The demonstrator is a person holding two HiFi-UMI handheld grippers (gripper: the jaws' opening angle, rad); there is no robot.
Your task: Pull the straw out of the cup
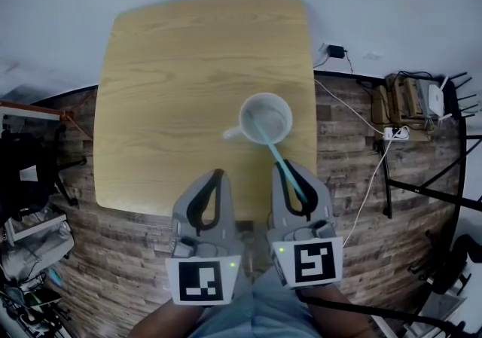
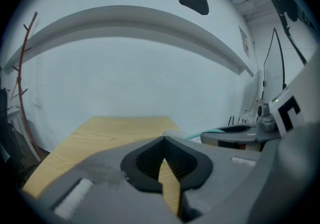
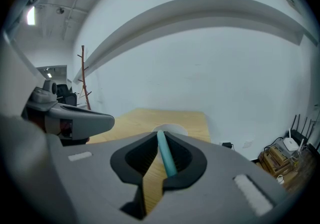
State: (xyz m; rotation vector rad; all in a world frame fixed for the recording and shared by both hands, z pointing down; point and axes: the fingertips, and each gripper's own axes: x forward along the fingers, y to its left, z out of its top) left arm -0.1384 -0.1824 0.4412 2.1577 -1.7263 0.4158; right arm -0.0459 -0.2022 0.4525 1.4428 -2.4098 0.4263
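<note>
Leaning in white cup [image 1: 244, 112], teal straw [image 1: 265, 139], right claw [image 1: 281, 165] gripping.

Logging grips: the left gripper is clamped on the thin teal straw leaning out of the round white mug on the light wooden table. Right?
Wrong gripper. The right gripper is clamped on the thin teal straw leaning out of the round white mug on the light wooden table, as the right gripper view shows; the left gripper holds nothing.

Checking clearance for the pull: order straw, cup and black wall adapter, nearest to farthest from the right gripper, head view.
1. Straw: clamped in the right gripper's jaws.
2. Cup: just ahead, on the table.
3. Black adapter: beyond the table's far right corner.
</note>
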